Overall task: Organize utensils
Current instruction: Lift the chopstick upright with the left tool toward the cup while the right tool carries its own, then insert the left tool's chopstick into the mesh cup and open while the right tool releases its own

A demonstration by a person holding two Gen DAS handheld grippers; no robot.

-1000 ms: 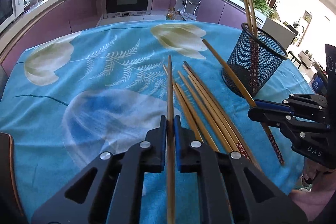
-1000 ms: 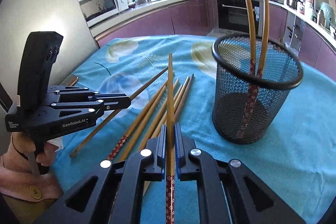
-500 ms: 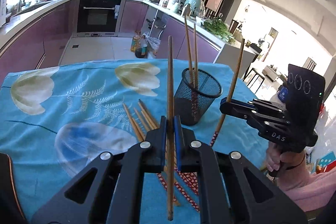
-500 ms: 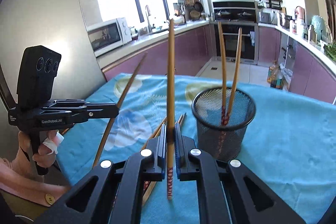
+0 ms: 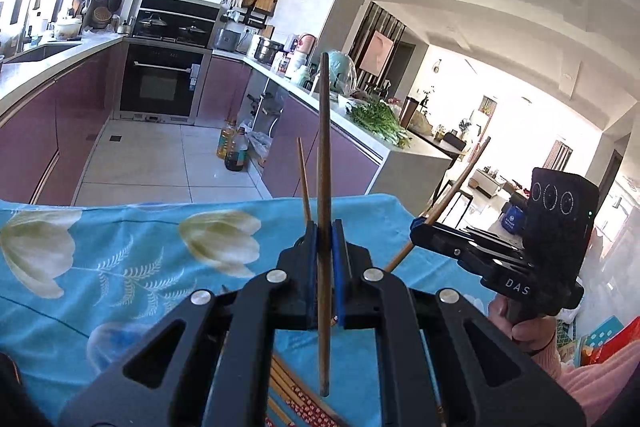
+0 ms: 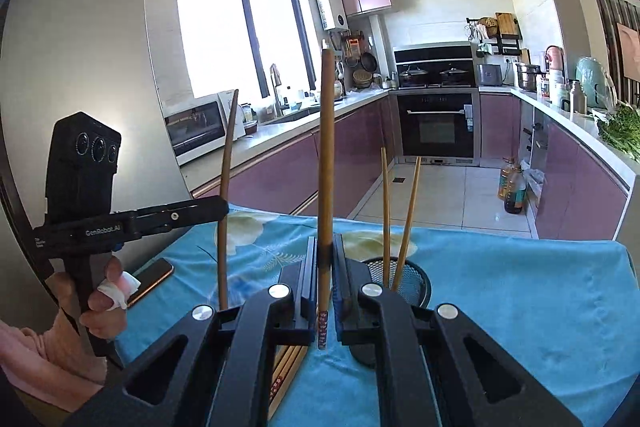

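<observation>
Two chopsticks in mesh cup, seen fully in rt view only.

On the table, the mesh holder sits right of centre with two chopsticks standing in it. Loose chopsticks lie on the cloth to its left; a phone lies at the far left edge.

We are in a home kitchen: glossy purple base cabinets run under a pale countertop, with a black built-in oven. A white microwave stands near the window.
</observation>
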